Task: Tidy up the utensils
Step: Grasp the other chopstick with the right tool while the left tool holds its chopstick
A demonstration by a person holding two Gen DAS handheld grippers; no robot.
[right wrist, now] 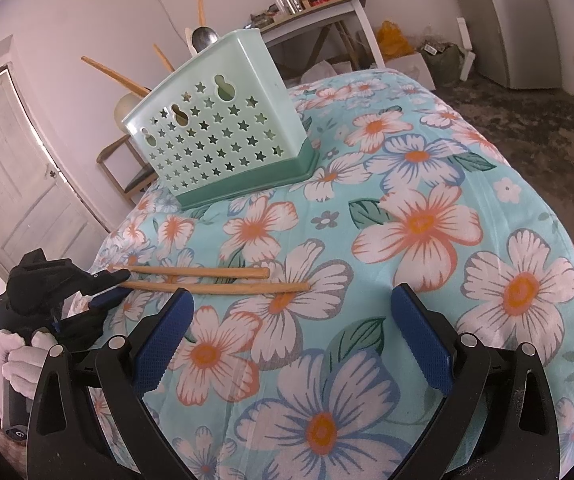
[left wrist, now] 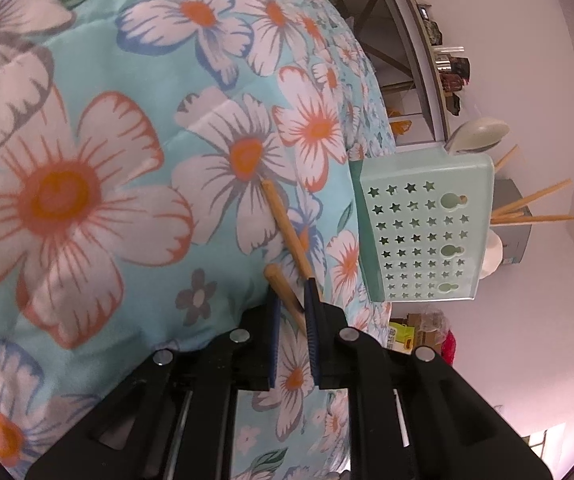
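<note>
Two wooden chopsticks (right wrist: 211, 280) lie side by side on the floral bedspread (right wrist: 419, 220). My left gripper (left wrist: 293, 298) is shut on the thin end of the nearer chopstick (left wrist: 285, 288). The other chopstick (left wrist: 287, 228) runs up to its right pad, and I cannot tell whether it is pinched too. In the right wrist view the left gripper (right wrist: 113, 286) sits at the left edge of the bed. My right gripper (right wrist: 293, 294) is open just short of the chopsticks' thick ends, with nothing between its pads. A mint utensil holder (right wrist: 223, 132) (left wrist: 423, 232) with star holes stands beyond, holding spoons and more chopsticks.
A white-gloved hand (right wrist: 19, 360) holds the left gripper's handle. Past the bed are a white door (right wrist: 11, 184), a wooden chair (right wrist: 123, 172), a side table (right wrist: 319, 8) with jars, a grey cabinet (right wrist: 523, 24) and bags on the floor.
</note>
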